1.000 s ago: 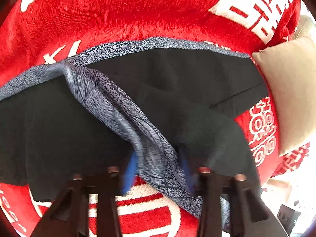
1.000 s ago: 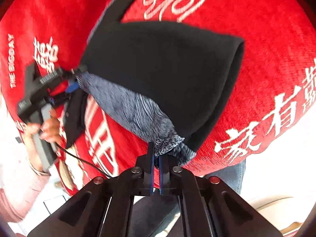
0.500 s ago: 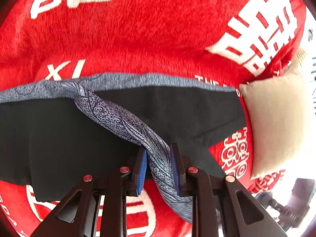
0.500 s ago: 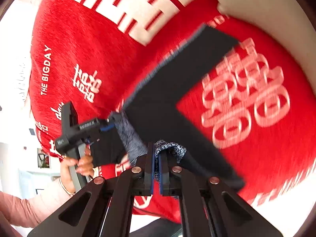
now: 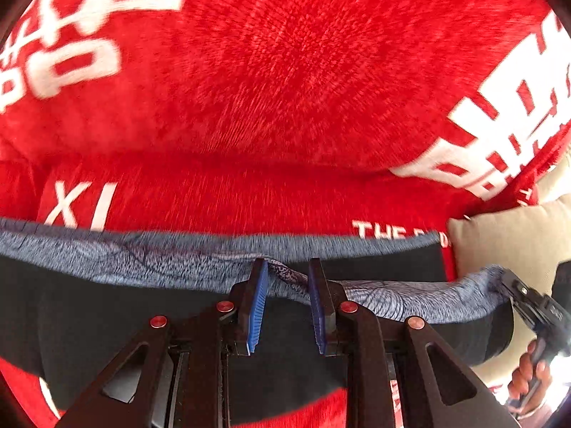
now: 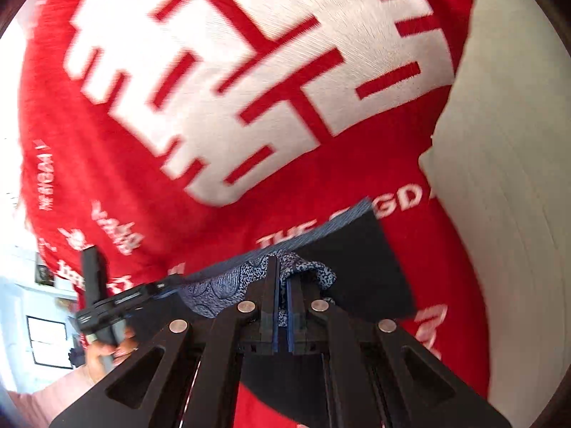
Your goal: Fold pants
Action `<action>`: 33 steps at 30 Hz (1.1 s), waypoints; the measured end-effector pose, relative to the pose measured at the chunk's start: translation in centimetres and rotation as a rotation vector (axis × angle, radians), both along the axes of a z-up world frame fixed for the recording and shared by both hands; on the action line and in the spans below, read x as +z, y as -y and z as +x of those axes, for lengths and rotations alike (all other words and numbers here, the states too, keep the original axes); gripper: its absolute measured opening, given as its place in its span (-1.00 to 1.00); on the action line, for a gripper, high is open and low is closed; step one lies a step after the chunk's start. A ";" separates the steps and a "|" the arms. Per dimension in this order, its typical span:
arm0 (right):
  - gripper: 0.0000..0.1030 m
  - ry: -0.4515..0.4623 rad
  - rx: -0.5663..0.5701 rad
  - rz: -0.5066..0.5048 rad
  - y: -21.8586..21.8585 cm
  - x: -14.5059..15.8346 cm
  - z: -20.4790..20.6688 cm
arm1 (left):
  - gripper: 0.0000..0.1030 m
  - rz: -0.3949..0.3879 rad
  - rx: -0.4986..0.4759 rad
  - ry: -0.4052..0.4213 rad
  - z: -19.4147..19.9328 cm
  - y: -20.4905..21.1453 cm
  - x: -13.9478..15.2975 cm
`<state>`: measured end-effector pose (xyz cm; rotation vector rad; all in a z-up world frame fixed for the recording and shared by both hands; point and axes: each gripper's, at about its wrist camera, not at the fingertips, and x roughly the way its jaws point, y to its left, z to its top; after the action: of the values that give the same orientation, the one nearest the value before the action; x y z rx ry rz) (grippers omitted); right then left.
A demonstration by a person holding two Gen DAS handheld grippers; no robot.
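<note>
Surface: red blanket [image 5: 285, 71] with big white characters, spread under everything — a beige pillow [image 5: 506, 246] lies at its edge, to the right of the left gripper.
Pants: black pants [image 5: 107, 321] with a grey patterned waistband [image 5: 142, 260], lying flat on the blanket just ahead of and beneath both grippers.
Left gripper: left gripper [image 5: 285, 278] has its blue pads parted, a twist of waistband passing between them, not pinched.
Right gripper: right gripper [image 6: 282, 278] has its pads pressed together on a bunched bit of waistband.
Across views: each gripper shows at the edge of the other's camera — the band stretches between them.
</note>
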<state>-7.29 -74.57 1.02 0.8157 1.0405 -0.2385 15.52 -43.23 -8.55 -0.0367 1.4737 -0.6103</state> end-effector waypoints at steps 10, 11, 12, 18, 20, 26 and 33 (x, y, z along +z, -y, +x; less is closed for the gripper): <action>-0.88 -0.205 0.044 -0.045 2.7 -8.0 4.2 | -0.34 0.168 0.003 0.133 0.6 0.4 0.0; -0.78 -0.206 0.040 -0.042 2.8 -7.7 4.1 | -0.13 0.176 -0.016 0.149 0.3 0.3 0.6; -0.71 -0.205 0.039 -0.045 2.7 -7.3 4.1 | 0.33 0.183 -0.038 0.172 -0.2 0.3 1.2; 0.46 -0.152 0.011 -0.131 1.9 -3.7 3.3 | 0.42 0.198 -0.186 0.198 -4.1 2.3 1.7; 0.45 -0.130 0.013 -0.127 1.4 -2.7 2.8 | 0.42 0.215 -0.216 0.169 -5.1 3.4 0.4; -0.29 -0.226 0.080 -0.166 -0.8 -4.4 0.8 | 0.42 0.221 -0.241 0.164 -6.7 6.6 -1.7; -0.03 -0.284 0.055 -0.182 2.5 -7.5 1.5 | 0.42 0.268 -0.201 0.163 -6.2 8.3 -4.4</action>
<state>-5.82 -77.10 -6.49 0.5979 1.2853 -0.4050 9.36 -51.52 -12.93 0.3657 1.3977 -0.5587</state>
